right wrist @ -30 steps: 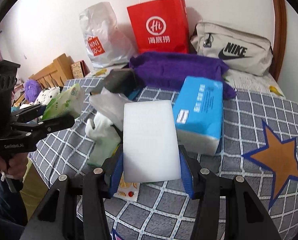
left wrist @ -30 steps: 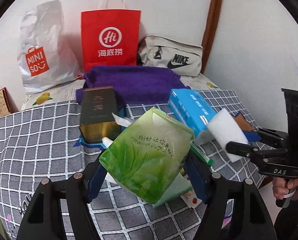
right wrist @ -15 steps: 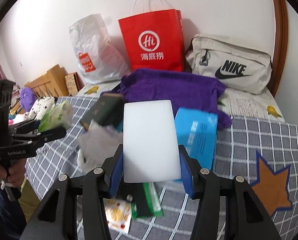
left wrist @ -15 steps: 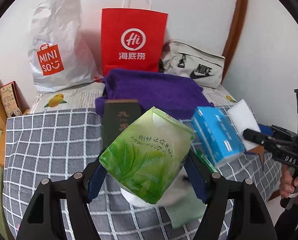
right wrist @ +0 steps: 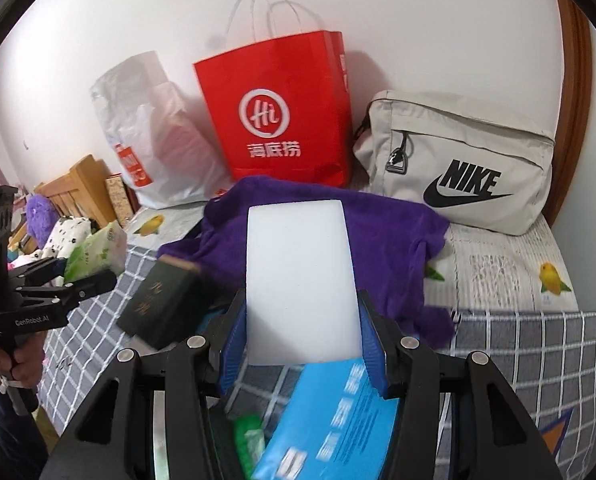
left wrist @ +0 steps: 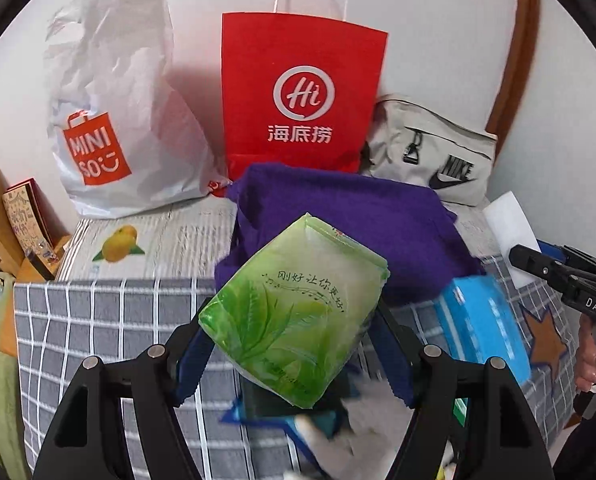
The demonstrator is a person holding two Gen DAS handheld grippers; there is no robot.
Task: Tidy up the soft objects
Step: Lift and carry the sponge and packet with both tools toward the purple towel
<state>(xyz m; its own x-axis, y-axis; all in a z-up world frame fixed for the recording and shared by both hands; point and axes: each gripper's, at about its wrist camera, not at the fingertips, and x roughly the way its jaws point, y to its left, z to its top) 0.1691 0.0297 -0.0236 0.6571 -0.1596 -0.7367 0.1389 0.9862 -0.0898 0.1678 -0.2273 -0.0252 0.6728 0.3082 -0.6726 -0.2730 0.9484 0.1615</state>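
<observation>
Since the earlier frames both grippers have travelled forward over the bed, so the purple towel and the bags at the wall now sit closer and the blue pack has slid toward the bottom of both views.

The left gripper is clamped on a soft green plastic tissue pack printed with leaves, which it holds tilted above the grey checked bedspread. The right gripper is closed on a white rectangular foam sponge, held upright between its blue pads.

The crumpled purple towel lies on the bed just beyond both held items. Behind it, against the white wall, stand a white plastic Miniso bag, a red paper Haidilao bag with string handles and a beige fabric Nike pouch, side by side.

A blue plastic-wrapped tissue pack lies under the right gripper, and a dark green box with gold characters rests tilted to its left. Near the left gripper the lower items are blurred.
</observation>
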